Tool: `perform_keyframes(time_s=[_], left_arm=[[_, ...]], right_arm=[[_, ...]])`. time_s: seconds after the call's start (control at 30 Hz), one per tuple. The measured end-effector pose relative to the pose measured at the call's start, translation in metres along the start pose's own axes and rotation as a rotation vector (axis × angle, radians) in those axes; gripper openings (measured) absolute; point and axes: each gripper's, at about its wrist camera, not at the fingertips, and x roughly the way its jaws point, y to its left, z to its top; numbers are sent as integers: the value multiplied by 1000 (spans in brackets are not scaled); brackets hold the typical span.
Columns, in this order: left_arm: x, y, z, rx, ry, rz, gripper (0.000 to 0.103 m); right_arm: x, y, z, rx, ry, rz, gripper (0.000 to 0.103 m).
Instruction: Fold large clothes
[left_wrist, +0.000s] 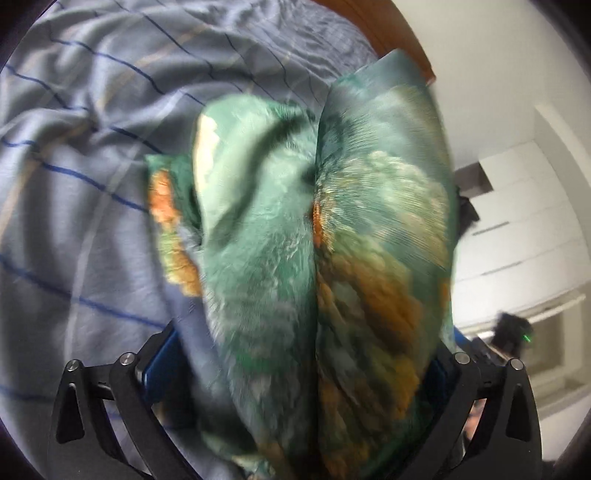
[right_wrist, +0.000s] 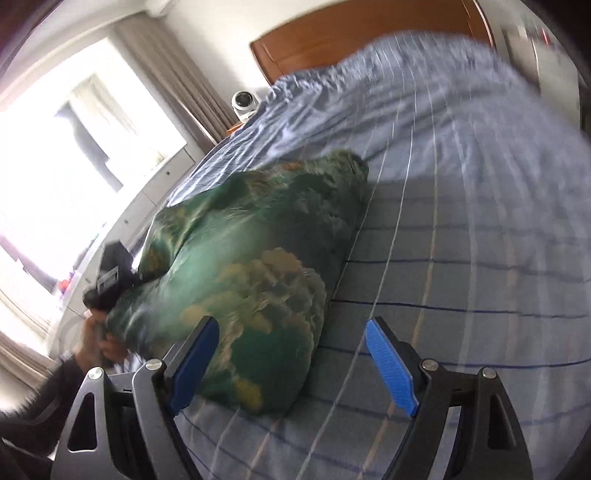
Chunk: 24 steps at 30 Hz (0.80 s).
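Green printed garment (right_wrist: 240, 266) bunched on striped bedsheet (right_wrist: 461, 258); left gripper (left_wrist: 306, 369) clamps it (blurred), right gripper (right_wrist: 291, 354) gapes empty.

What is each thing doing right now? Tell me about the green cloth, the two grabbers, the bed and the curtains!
green cloth: bunched up in a heap on the bed, not folded flat.
left gripper: cloth bundled between its fingers; grip unclear.
right gripper: open, nothing held, beside the cloth.
bed sheet: spread over the bed, wrinkled.
curtains: pulled aside, window bright.
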Motion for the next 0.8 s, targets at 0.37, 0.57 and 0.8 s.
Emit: perform_keyframes(time_s=[0.37,0.57,0.8], left_arm=[[33,9,24,-4,37,-85,103],[22,-25,23,15,-13,-40,75],[26,-109,58,160,-101,-52,73]], right_arm=[[117,-57,15,303,130,411,88],[110,-5,35,63,92,266,71],[50,8,73,-89,-72,271,68]])
